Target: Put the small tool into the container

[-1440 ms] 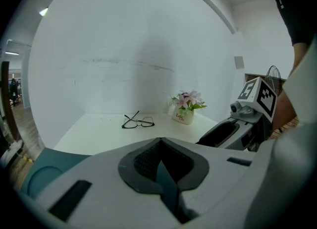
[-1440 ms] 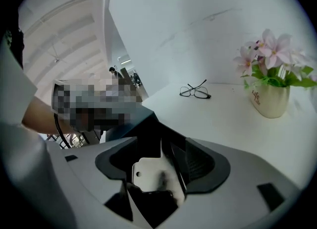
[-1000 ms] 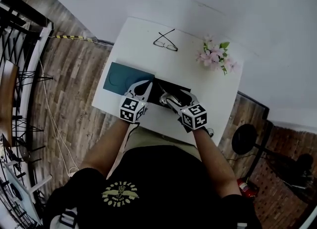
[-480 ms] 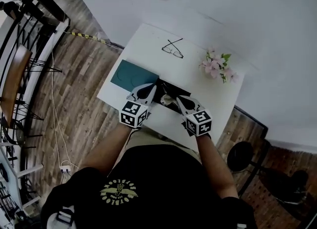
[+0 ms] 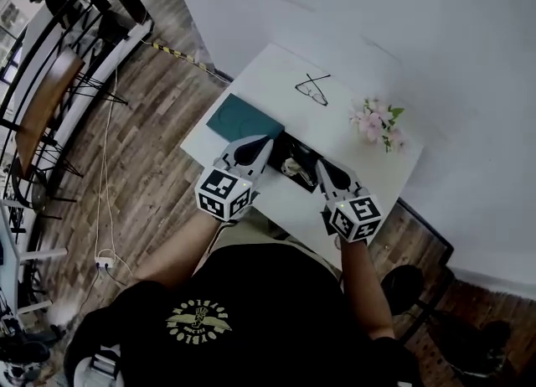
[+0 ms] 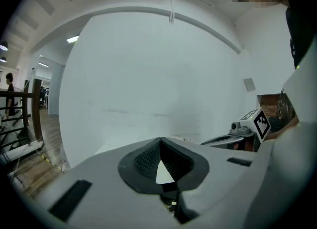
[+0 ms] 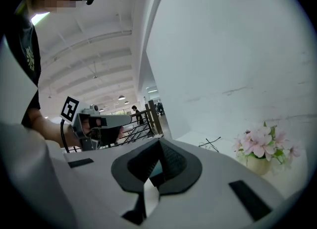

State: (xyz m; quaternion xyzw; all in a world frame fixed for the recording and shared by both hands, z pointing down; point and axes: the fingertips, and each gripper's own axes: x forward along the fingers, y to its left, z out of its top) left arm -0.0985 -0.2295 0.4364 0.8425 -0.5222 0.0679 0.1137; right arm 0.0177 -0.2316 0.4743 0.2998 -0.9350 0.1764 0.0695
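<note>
1. Tools: my left tool (image 6: 161,141) and my right tool (image 7: 159,143) each have their jaws closed tip to tip, with nothing between them.
2. Container (image 5: 281,145): black, on the white bench (image 5: 335,130), just beside a teal mat (image 5: 241,119). In the head view it lies between my two tools.
3. Small tool (image 5: 295,165): a pale item lying inside the container; its detail is too small to make out.
4. Glasses (image 5: 314,90) and pink flowers (image 5: 378,124) sit toward the bench's far side, apart from the container.

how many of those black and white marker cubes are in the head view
2. One marker cube sits at the back of the left tool, the other at the back of the right tool. None seems hidden.
</note>
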